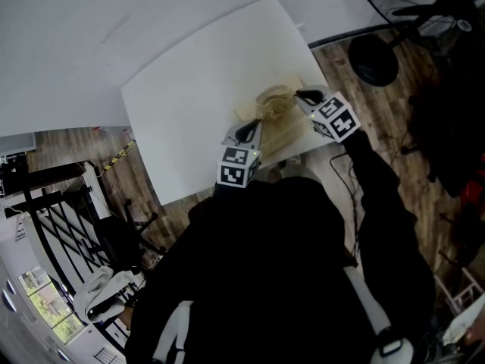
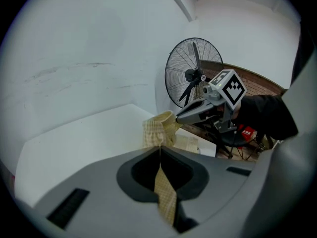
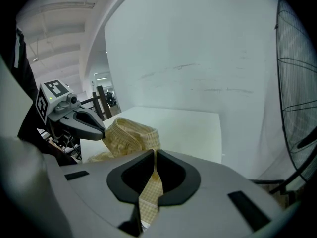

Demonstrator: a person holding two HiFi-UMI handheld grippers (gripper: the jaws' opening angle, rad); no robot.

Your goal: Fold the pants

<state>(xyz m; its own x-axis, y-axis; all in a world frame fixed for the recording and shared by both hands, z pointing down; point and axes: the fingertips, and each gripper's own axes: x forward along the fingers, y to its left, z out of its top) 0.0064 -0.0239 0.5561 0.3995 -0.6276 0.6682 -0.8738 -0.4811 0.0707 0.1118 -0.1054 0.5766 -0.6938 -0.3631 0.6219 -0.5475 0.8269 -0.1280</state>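
The pants (image 1: 274, 111) are pale yellow checked cloth, bunched near the front edge of the white table (image 1: 189, 89). My left gripper (image 1: 250, 131) is shut on one part of the cloth, which runs up between its jaws in the left gripper view as a strip of pants (image 2: 163, 192). My right gripper (image 1: 303, 97) is shut on another part of the pants (image 3: 148, 192). Between the two grippers the cloth hangs as a rumpled loop (image 3: 130, 135) just above the table. Each gripper shows in the other's view: the right gripper (image 2: 181, 117) and the left gripper (image 3: 101, 132).
A black standing fan (image 1: 394, 6) stands on the wooden floor to the right of the table; the fan (image 2: 193, 76) also shows past the table's edge. Black metal racks (image 1: 45, 203) stand at the left. The table's far half is bare white surface.
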